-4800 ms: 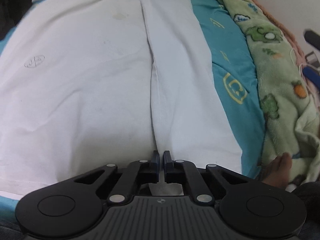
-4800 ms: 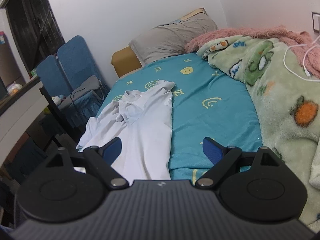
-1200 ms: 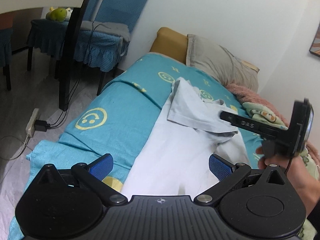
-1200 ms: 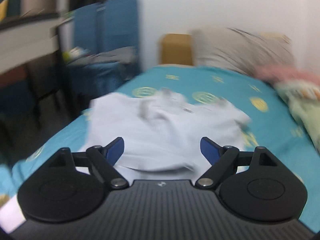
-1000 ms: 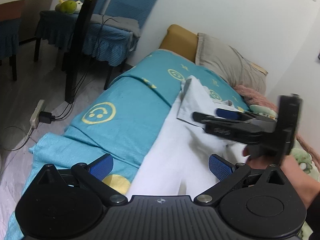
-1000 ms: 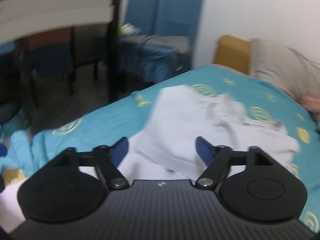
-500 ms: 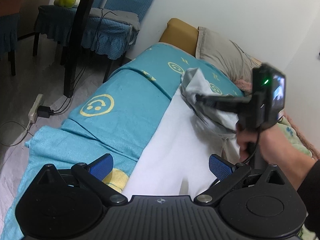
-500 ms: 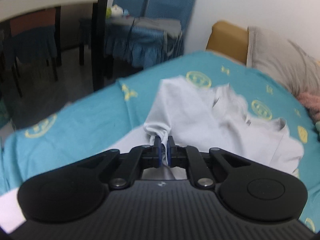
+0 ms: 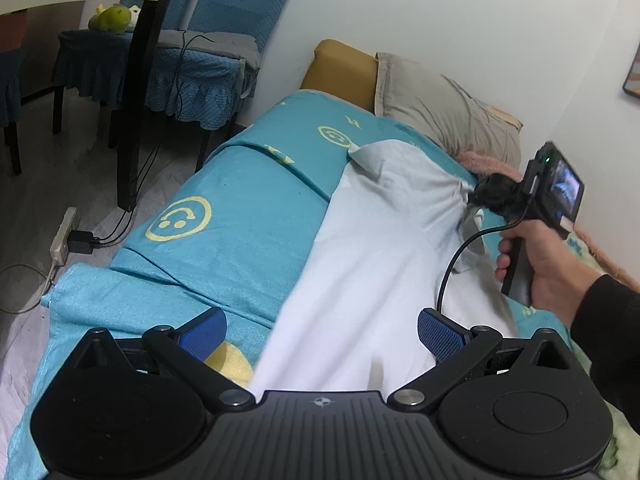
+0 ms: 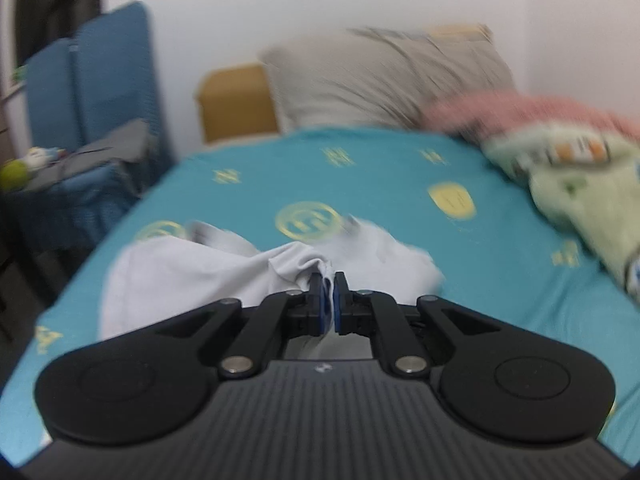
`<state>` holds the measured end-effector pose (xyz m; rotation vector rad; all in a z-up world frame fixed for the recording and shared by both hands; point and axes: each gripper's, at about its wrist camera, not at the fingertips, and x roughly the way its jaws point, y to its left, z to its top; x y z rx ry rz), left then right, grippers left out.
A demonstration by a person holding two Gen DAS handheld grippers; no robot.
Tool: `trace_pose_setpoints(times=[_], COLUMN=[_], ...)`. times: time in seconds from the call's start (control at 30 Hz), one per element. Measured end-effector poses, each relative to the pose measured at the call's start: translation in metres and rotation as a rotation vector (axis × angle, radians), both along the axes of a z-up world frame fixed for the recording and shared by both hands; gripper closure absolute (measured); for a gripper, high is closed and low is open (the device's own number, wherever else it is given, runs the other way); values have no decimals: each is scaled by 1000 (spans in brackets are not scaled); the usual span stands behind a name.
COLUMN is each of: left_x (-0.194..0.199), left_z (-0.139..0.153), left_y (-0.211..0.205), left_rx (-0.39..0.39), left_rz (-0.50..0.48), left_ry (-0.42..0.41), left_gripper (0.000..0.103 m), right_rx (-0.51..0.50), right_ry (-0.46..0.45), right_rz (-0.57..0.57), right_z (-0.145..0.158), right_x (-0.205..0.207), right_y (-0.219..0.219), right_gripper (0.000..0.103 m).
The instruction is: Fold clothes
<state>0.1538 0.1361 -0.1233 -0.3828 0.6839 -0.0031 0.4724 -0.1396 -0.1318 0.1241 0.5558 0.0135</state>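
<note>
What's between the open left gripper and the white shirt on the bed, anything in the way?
Nothing visible. The left gripper hangs open directly over the white shirt, with only air between. The right gripper pinches the shirt's far end, off to the side.

A grey pillow (image 9: pixel 444 120) lies on the teal bedsheet (image 9: pixel 240 208).

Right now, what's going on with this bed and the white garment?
A person is folding a white shirt spread on a bed with a teal sheet. The right gripper is shut on a bunched part of the shirt near its far end, pulling the fabric taut across the garment. The left gripper is open and empty, hovering over the shirt's near end. The fold isn't finished.
</note>
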Motion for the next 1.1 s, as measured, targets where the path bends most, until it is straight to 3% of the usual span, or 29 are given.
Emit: trace_pose_setpoints(times=[0.17,0.3,0.33,0.37,0.4,0.43,0.47,0.6,0.83,0.97,1.1], left_x=[7,9,8,7,7,6,6,-1,-21,-50,-78], left_z=[-8,-10,-9,-8,-7,-7,-6,4,30,49,58], left_y=[-7,-12,-13,-15,-16,-17,-19,-21,-20,-31,-44], left_rx=[53,90,102,114,127,139,151,171,133,139,178], left_rz=[-13,-19,-22,-24,-27,-30,-32,-20,-34,-79,-119], left_ry=[32,30,25,21,16,12,8,-25,-80,-145,-148], left_gripper=[0,0,0,0,0,0,0,0,0,0,0], right_rx=[58,78,74,79,88,96,105,89,130,135,108], right_ry=[14,7,23,34,21,6,-9,-42,-81,-73,-101], right_rz=[-50,0,22,42,48,53,58,100,127,129,137], right_z=[-28,-20,-15,-10,-2,5,13,52,125,144,145], right_x=[-4,-11,-13,-19,-28,-39,-49,-102,-228,-307,-368], right_y=[-15,-19,-18,-17,-18,-18,-18,-16,-28,-27,-25], right_gripper=[95,93,88,64,47,21,16,17,17,17,17])
